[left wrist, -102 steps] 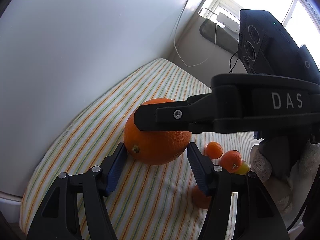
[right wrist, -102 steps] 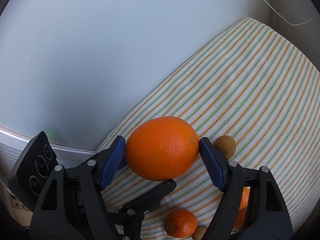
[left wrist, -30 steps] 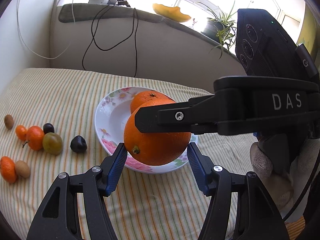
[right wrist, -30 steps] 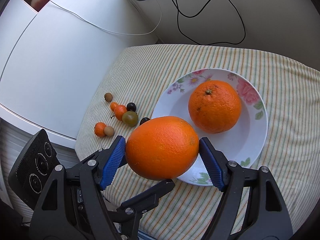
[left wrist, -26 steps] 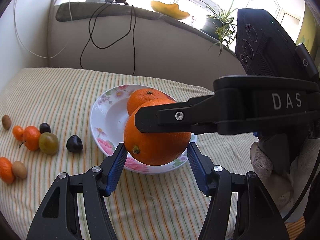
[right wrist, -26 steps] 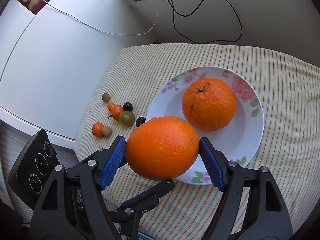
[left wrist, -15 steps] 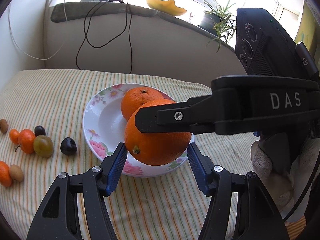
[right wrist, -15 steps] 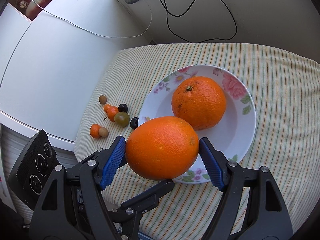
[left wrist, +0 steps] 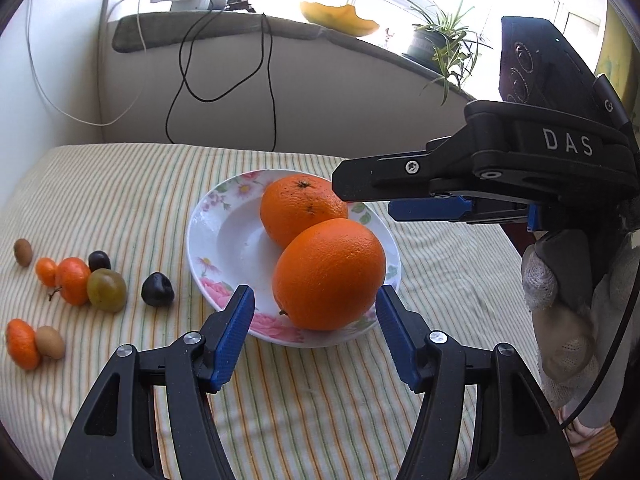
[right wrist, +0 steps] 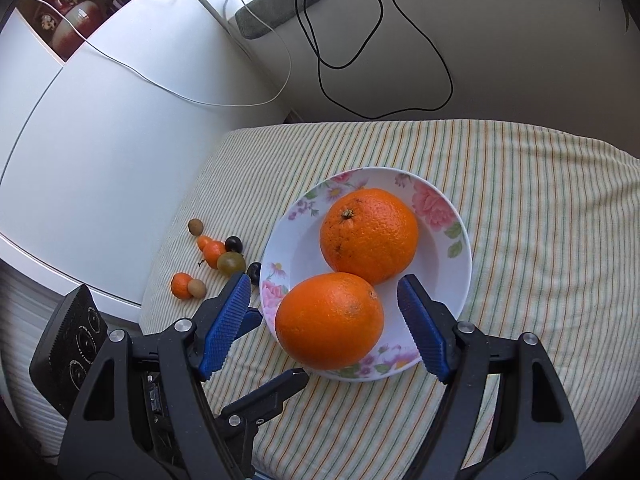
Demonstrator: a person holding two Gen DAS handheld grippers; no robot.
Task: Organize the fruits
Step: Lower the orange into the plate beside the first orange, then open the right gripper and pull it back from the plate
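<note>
Left wrist view: near orange (left wrist: 330,274) lies on the floral plate (left wrist: 208,236), between the spread blue pads, touching neither.
Far orange (left wrist: 300,206): same plate, beyond the near one, touching it.
Left gripper (left wrist: 316,336): released, jaws wide.
Right gripper (right wrist: 324,322): released too, its jaws flanking the near orange (right wrist: 330,320) with a gap on each side.
Small fruits (left wrist: 106,290): loose cluster on the striped cloth (left wrist: 120,184), left of the left gripper's fingers, off the plate.
Cables (right wrist: 380,40): hanging on the wall beyond.
</note>
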